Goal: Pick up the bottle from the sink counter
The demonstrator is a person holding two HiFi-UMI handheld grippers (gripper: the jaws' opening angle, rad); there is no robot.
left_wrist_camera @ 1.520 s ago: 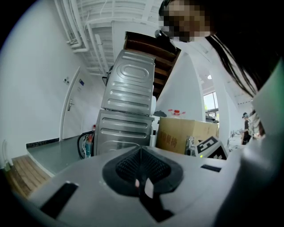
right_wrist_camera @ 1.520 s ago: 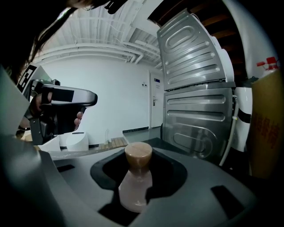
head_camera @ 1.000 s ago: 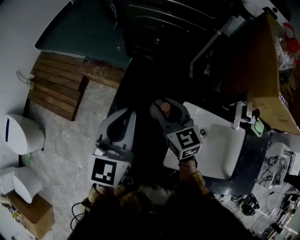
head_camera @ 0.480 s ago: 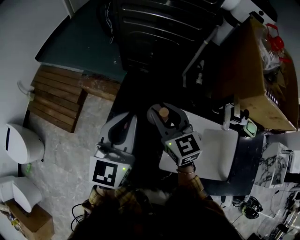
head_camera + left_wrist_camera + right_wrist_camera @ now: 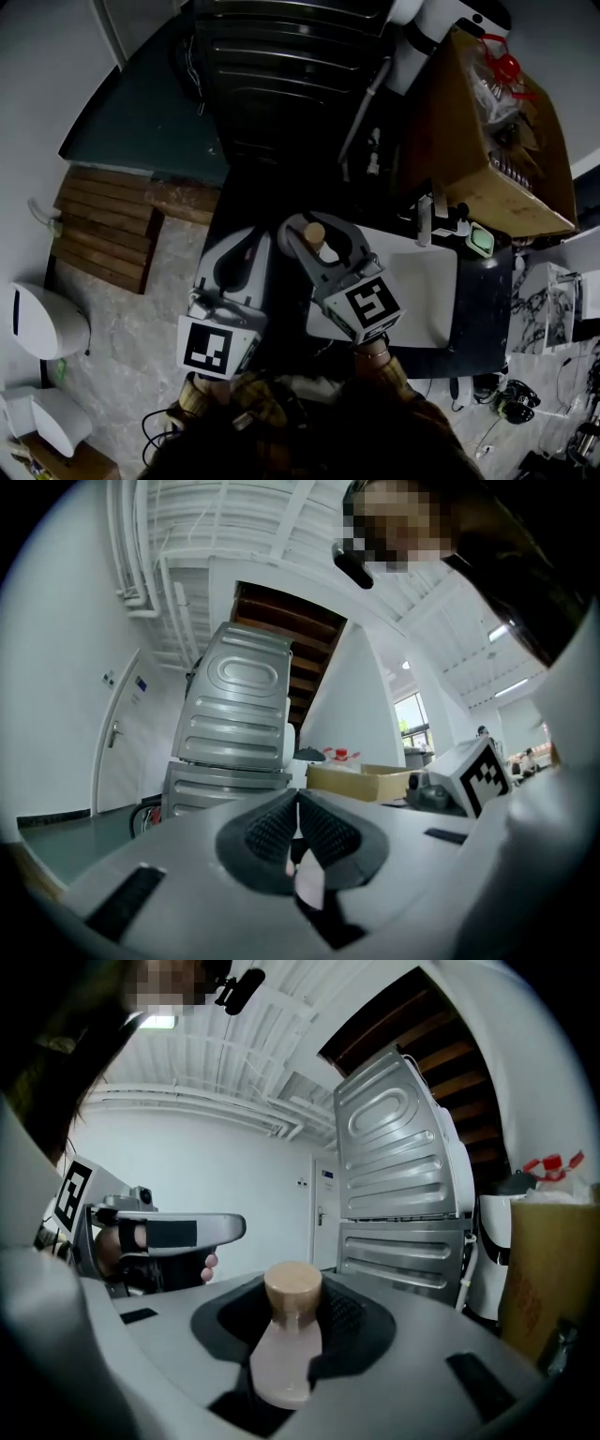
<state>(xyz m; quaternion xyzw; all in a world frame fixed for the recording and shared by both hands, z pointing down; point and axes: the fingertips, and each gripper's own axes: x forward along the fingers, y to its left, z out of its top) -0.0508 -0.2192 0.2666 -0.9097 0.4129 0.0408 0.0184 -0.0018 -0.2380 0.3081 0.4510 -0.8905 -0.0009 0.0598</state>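
Clamps the right gripper's (image 5: 292, 1309) jaws on the neck of the tan-capped bottle (image 5: 281, 1358), upright, held clear of the table (image 5: 487, 309) by the left end of the white sink (image 5: 427, 291). Holds the left gripper (image 5: 298, 832) alongside, jaws pressed together.

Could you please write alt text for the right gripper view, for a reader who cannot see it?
The right gripper has its jaws closed on a small, pale pink bottle with a tan cap. Behind it stands a grey ribbed metal cabinet, with a cardboard box at the right edge. The left gripper shows at the left.
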